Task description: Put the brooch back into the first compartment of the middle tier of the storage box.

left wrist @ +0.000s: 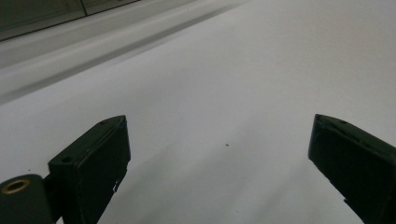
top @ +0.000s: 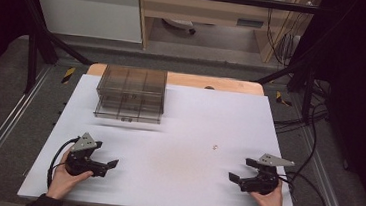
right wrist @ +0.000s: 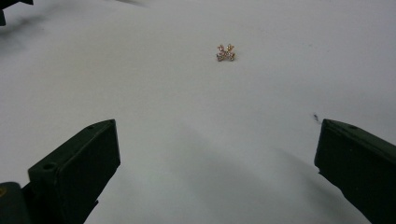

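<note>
Open white table (top: 179,123), drawer box (top: 130,94) blocking far left

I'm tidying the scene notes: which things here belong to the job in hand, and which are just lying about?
Part of the job:
- small cross-shaped jewel, lying on the white table, nearest the right gripper
- clear drawer box at the far left, probably where it goes
- left gripper and right gripper, both open and empty

Lying about:
- cupboards and cables beyond the table
</note>
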The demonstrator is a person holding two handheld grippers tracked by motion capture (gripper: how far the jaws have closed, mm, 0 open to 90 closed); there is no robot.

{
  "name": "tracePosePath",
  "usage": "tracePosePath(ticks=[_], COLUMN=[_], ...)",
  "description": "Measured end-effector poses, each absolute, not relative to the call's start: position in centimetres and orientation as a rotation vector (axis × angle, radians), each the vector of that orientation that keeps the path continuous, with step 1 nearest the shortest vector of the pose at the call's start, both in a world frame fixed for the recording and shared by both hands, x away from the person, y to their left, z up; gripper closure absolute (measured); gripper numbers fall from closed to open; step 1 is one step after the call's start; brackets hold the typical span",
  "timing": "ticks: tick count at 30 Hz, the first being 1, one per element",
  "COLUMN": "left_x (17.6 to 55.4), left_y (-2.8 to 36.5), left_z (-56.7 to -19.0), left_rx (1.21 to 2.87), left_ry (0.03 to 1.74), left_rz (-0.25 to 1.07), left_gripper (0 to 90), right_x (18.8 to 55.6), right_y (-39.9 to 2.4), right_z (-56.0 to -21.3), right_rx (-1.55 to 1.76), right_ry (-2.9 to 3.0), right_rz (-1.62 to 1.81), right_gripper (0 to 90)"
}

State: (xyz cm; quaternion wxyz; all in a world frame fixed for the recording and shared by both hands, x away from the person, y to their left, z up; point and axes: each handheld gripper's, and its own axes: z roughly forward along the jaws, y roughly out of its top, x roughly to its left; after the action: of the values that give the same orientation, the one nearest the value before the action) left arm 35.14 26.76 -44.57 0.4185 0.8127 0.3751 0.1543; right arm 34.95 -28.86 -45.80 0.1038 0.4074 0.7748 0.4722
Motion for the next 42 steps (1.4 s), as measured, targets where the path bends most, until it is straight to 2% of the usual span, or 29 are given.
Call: tracePosePath(ticks=[25,42], left_x=[35.4,36.7], left_y=[23.6,19.1], left_z=[-44.2,-43.4], left_rx=[2.079,2.113], left_ry=[0.904,0.836], left_rz=[0.366,0.339], left_gripper=[5.6,5.7], right_x=[34.9,34.9], right_y=[-28.8,-28.8], right_z=[-45.7,-45.7], right_rx=[1.189,1.188], right_ry=[2.289,2.293], right_rz=[1.383,1.376], right_gripper=[0.5,0.5])
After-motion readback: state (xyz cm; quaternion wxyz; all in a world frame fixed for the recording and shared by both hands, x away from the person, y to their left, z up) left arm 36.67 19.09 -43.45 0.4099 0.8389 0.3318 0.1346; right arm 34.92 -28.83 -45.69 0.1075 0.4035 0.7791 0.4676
